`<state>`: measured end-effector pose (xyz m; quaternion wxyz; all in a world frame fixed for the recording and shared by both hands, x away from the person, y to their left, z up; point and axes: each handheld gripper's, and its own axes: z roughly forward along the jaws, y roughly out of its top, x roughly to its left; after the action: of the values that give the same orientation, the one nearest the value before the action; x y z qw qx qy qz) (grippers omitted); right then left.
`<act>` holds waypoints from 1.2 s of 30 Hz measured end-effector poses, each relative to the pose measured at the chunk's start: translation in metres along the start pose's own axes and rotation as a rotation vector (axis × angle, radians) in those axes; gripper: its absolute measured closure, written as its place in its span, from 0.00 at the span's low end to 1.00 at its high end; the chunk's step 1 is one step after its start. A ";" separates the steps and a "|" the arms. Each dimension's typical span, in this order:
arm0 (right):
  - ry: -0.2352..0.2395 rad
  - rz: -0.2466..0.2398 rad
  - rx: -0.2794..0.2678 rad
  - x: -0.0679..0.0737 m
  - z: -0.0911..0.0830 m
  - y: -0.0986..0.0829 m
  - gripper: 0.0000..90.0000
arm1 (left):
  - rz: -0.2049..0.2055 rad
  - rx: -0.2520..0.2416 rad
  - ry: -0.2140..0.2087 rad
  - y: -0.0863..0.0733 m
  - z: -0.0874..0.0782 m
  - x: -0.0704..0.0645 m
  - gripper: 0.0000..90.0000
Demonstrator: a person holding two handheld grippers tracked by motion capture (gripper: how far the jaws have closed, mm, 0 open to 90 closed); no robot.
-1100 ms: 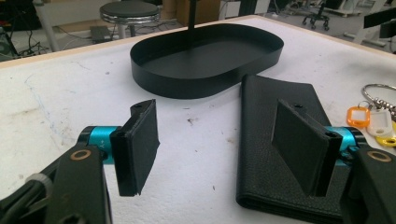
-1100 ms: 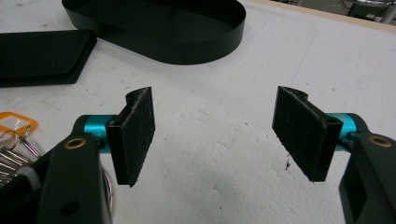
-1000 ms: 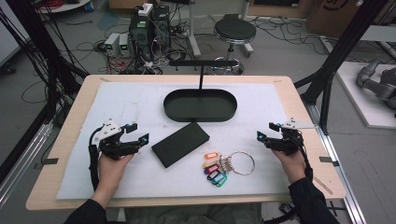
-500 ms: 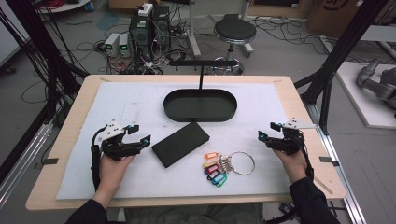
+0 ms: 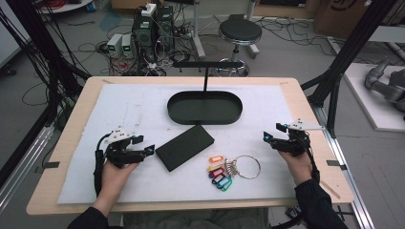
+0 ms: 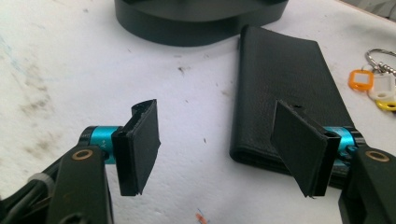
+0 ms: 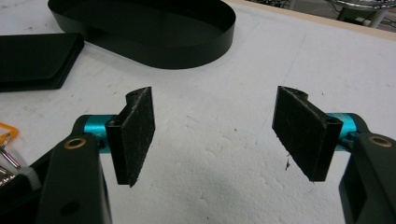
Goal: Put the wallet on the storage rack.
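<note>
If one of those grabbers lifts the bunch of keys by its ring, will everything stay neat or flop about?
Probably flop: the coloured tags hang loosely from the key ring, so they would likely dangle and swing. The thin ring lies flat, so pinching it may be fiddly, and pushing would likely slide it.

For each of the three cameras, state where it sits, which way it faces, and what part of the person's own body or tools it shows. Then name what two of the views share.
High view: above the person's side, looking forward and down on the table; both forearms, left tongs and right tongs.
Left gripper view: rides the left tongs, facing the black wallet and oval tray; open jaws show.
Right gripper view: rides the right tongs, facing bare mat and tray; open jaws show.
Shared: both gripper views hold tray, wallet and key tags.
</note>
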<state>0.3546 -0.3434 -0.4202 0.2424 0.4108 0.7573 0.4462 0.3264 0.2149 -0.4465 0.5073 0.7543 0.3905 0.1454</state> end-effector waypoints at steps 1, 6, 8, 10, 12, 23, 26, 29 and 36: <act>0.003 -0.006 0.003 0.001 0.002 0.000 0.34 | -0.022 0.006 -0.015 -0.001 0.002 0.000 0.37; -0.002 -0.009 0.003 0.002 0.002 0.000 0.34 | -0.032 0.022 -0.020 -0.001 0.006 -0.002 0.40; -0.002 -0.006 0.007 0.002 0.002 0.000 0.34 | -0.050 0.033 -0.023 0.000 0.009 -0.003 0.43; -0.003 -0.007 0.007 0.003 0.002 0.001 0.34 | -0.054 0.040 -0.023 0.001 0.012 -0.005 0.44; -0.003 -0.011 0.009 0.003 0.001 0.001 0.34 | -0.058 0.048 -0.023 0.001 0.014 -0.006 0.45; -0.001 -0.010 0.010 0.003 0.002 0.000 0.34 | -0.086 0.129 -0.010 0.004 0.026 -0.010 0.49; -0.001 -0.015 0.010 0.003 0.002 0.000 0.34 | -0.157 0.153 -0.036 0.003 0.028 -0.008 0.48; 0.002 -0.013 0.013 0.003 0.003 0.001 0.34 | -0.151 0.158 -0.030 0.003 0.028 -0.009 0.48; -0.004 -0.020 0.013 0.004 0.003 0.001 0.34 | -0.190 0.157 -0.092 0.002 0.027 -0.010 0.69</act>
<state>0.3548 -0.3381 -0.4208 0.2456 0.4055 0.7638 0.4381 0.3379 0.1894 -0.4552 0.4754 0.7572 0.4469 0.0308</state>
